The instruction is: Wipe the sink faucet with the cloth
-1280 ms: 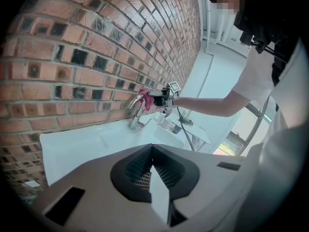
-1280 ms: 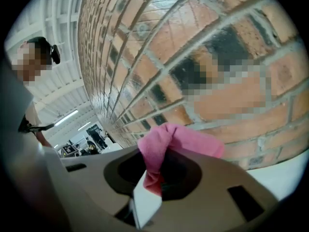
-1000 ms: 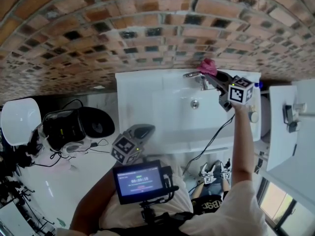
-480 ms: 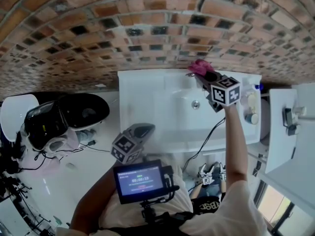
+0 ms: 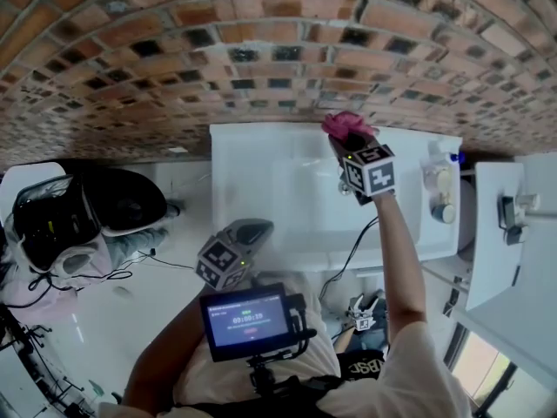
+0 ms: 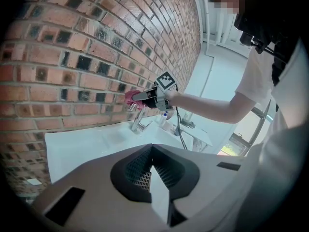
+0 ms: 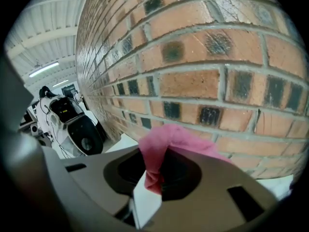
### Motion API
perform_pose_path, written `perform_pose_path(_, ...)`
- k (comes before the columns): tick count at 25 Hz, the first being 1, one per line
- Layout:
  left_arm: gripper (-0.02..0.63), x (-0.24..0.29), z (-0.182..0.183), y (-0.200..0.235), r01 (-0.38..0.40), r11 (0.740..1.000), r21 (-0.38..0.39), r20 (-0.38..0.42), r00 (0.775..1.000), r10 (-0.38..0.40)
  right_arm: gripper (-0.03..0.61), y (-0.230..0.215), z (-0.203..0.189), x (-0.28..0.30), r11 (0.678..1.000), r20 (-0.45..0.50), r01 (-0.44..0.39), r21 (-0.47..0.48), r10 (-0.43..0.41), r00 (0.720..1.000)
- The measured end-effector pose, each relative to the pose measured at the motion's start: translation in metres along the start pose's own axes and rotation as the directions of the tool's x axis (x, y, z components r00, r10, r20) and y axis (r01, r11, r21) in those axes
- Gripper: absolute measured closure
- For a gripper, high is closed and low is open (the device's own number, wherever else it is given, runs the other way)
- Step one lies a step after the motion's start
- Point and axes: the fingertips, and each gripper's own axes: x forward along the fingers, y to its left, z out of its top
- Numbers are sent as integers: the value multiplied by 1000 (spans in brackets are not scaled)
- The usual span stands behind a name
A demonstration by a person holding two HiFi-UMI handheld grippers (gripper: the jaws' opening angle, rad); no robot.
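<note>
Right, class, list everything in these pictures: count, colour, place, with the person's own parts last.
Brick wall: one, red-brown, at the back.
Sink: one, white, against the wall.
Faucet: one, silver, at the sink's back edge.
Cloth: one, pink, above the faucet, clamped in the right gripper.
Bottle: one, pale with a blue top, on the sink's right side.
Scooter: one, black and white, on the floor left of the sink.
Screen: one, black, lit blue, at the person's chest.
Left gripper: one, grey, shut and empty, low before the sink.
Right gripper: one, grey, shut on the cloth.
</note>
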Motion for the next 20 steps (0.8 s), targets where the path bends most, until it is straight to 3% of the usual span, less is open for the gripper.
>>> perform_pose_path(6,623,0,0,1,-7,1000,3,2,1000,7,497,10,-15,21,998,18,62,29,-63,998)
perform_pose_path(12,622,-1,-1,1,-15,1000,-12,-2,1000,15,497,17,-28,44,997,16,71,15,-71,997)
perform_pose_path(16,622,0,-2,1,-13,1000,-1,-9,1000,13,497,19,-44,62,997,-41,74,22,-73,996)
perform_pose_path(20,623,2,-1,-1,-14,1000,5,-4,1000,14,495,10,-84,86,992,-144,102,68,-92,985)
